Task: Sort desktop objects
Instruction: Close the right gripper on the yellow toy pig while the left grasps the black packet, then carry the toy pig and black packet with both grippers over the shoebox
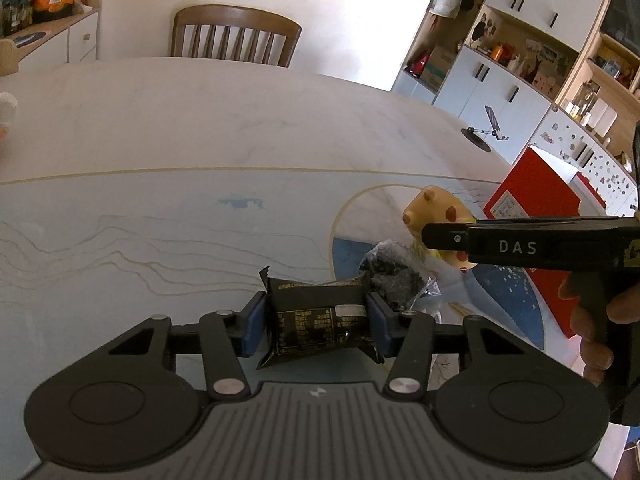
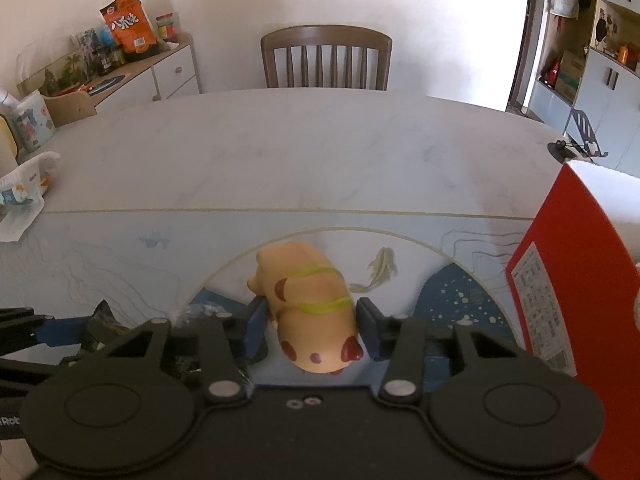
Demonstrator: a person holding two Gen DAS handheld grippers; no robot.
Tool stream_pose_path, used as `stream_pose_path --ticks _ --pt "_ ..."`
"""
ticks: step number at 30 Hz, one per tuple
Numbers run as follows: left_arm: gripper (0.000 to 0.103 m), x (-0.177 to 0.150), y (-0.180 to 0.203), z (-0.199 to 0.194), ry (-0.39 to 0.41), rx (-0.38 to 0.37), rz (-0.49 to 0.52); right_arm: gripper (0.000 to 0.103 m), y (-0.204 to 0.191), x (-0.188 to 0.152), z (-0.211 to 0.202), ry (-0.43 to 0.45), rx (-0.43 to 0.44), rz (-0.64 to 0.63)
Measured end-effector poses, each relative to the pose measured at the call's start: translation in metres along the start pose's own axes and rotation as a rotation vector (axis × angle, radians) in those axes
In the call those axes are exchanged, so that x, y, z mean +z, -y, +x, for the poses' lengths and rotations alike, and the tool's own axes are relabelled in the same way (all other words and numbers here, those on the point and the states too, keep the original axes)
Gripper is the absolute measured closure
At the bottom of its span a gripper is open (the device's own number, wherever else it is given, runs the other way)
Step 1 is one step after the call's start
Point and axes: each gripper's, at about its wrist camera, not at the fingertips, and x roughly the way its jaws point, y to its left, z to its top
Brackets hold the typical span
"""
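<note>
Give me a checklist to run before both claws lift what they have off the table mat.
1. Left claw pads against both sides of the black snack packet: ok.
2. Right claw pads against the toy pig: left side ok, right side cannot tell.
3. Clear plastic bag free of the packet: cannot tell, it touches the left claw's right pad.
4. Red box clear of the right claw: ok.
5. Table beyond the mat free for moving: ok.

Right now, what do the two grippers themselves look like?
Both are matte black. The left gripper and right gripper have blue pads, linkage arms with silver pivot pins, and round discs at the base. From the left wrist view, the right one shows white "DAS" lettering on its side.
</note>
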Motion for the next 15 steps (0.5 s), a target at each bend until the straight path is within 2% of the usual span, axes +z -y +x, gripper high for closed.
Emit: stream_pose_path --ticks 15 --pt "0.053 0.009 0.007 -0.038 0.062 -0.020 -0.024 0.057 0.000 -0.004 -0.039 0.027 0.025 0.029"
